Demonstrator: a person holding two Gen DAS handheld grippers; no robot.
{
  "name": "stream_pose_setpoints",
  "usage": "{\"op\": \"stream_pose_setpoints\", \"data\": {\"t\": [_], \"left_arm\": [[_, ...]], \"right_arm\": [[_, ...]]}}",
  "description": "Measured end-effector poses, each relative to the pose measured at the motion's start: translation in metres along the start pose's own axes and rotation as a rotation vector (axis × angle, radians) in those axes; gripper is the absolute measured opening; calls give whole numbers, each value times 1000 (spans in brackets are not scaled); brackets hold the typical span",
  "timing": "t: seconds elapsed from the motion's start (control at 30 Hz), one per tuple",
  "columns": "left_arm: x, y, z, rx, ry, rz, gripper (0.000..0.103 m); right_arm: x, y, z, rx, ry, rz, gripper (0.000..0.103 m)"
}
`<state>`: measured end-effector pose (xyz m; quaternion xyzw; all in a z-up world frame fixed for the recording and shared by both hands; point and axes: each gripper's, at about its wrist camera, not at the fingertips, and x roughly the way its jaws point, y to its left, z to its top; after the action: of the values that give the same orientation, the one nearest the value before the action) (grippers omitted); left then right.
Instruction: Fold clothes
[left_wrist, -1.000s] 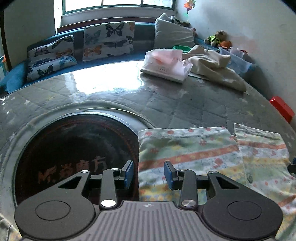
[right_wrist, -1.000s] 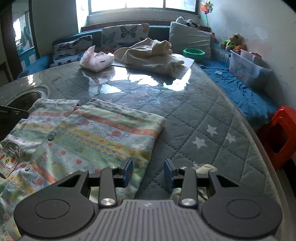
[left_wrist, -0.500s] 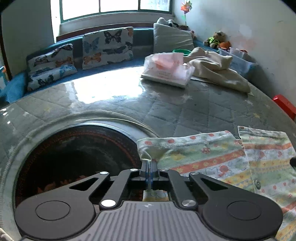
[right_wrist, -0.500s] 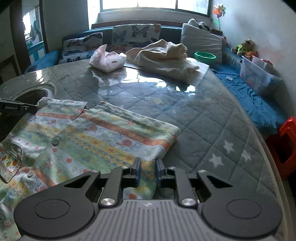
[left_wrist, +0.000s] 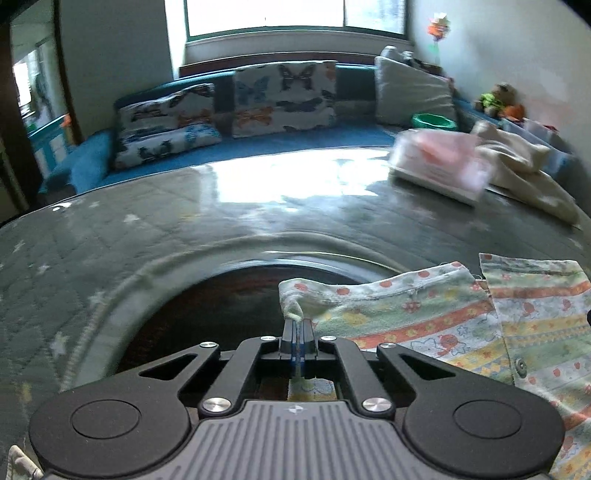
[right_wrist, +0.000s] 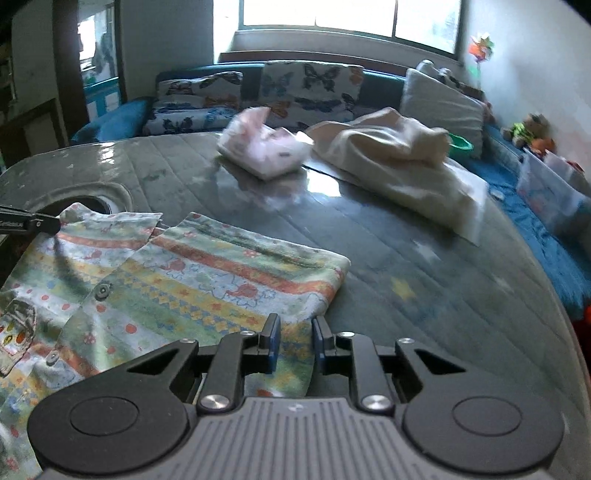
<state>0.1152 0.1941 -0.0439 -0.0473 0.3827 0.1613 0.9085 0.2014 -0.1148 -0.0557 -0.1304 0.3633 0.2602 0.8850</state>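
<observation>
Two grippers working: left gripper (left_wrist: 296, 334) is pinching the patterned shirt (right_wrist: 207, 280) corner at lower centre; right gripper (right_wrist: 294, 338) is sitting parted over its hem. Risk: shirt bunching or slipping if lifted one-sided.

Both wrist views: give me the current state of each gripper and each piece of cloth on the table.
Left gripper: shut on the patterned shirt's corner.
Right gripper: open, straddling the shirt's edge.
Patterned shirt: spread flat, one corner lifted.
Cream garment: crumpled, unfolded.
Pink bundle: heaped, blurred.
</observation>
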Motion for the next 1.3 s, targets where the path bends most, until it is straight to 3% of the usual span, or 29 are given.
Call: {"op": "stream_pose_setpoints", "data": {"t": [0.13,0.27,0.6,0.8,1.1,1.23,1.3], "left_arm": [[6,16,2,-20,3,42,2],[11,29,2,-39,12,74,2],[-12,25,-3,-50,-8,38,10],[-56,-17,-15,27,-44,-113,16],[-115,-116,-66,239,-13,-440,24],[-126,-149,-88,340,8,-521,26],[-128,-160,-97,370,21,-539,27]], "right_arm": [[23,10,21,1,-7,16,26],[28,17,32,-23,-3,17,27],[-14,-29,-1,33,10,-95,35],[-41,-64,-26,88,11,-183,36],[-56,-82,-50,187,-10,-179,37],[-61,-96,-60,238,-34,-214,37],[-61,-104,-66,252,-35,-234,48]]}}
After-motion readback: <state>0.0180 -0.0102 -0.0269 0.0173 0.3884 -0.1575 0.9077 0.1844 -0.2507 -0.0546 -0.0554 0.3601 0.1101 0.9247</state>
